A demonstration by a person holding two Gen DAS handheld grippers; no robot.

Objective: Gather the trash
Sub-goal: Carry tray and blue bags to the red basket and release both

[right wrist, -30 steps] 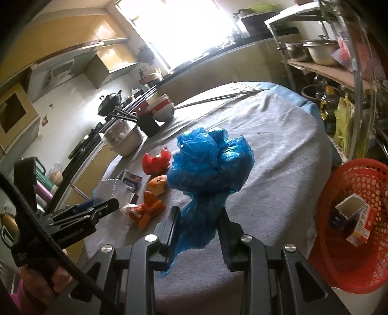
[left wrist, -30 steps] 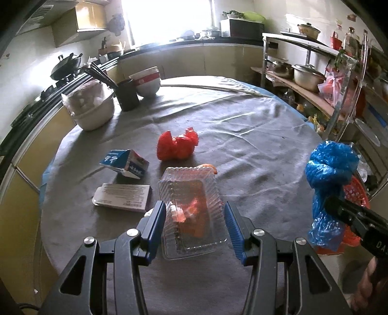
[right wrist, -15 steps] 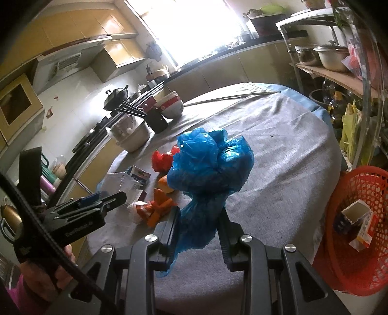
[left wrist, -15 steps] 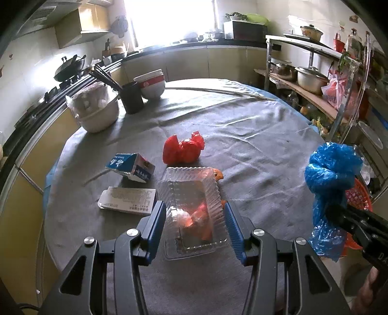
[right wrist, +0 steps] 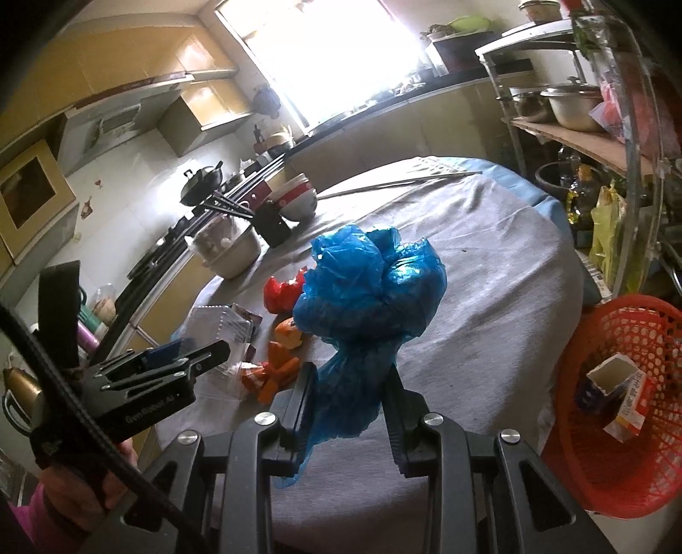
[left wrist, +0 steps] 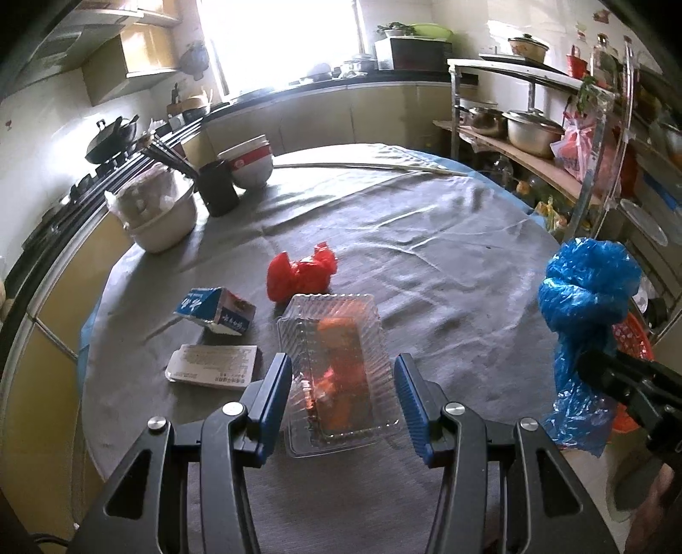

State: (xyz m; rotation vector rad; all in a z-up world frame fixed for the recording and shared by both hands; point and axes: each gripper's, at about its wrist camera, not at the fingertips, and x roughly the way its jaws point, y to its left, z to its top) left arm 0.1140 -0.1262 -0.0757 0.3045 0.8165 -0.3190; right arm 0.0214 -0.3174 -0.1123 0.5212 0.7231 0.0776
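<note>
The right gripper (right wrist: 347, 400) has its fingers (right wrist: 304, 394) clamped on the neck of a crumpled blue plastic bag (right wrist: 371, 294), held up above the grey-clothed desk (right wrist: 490, 264). To the right, beside the desk's edge, a red mesh basket (right wrist: 648, 477) holds an opened carton (right wrist: 618, 392). At left, the left gripper (right wrist: 166, 362) hovers over a clear plastic container (right wrist: 217, 324) and orange scraps (right wrist: 277, 370).

Daylight pours in from the window (left wrist: 281, 38) at the back and it's totally blown out, pure white in both views. That backlight leaves the cabinets and near corners kinda dim and washed. The table (left wrist: 426, 238) cloth catches bright streaks on its wrinkles, with soft shadows falling toward the camera. Heavy fisheye bending, black vignette at the corners. The clear box (left wrist: 336, 375) looks a bit smeared; edges go soft.
</note>
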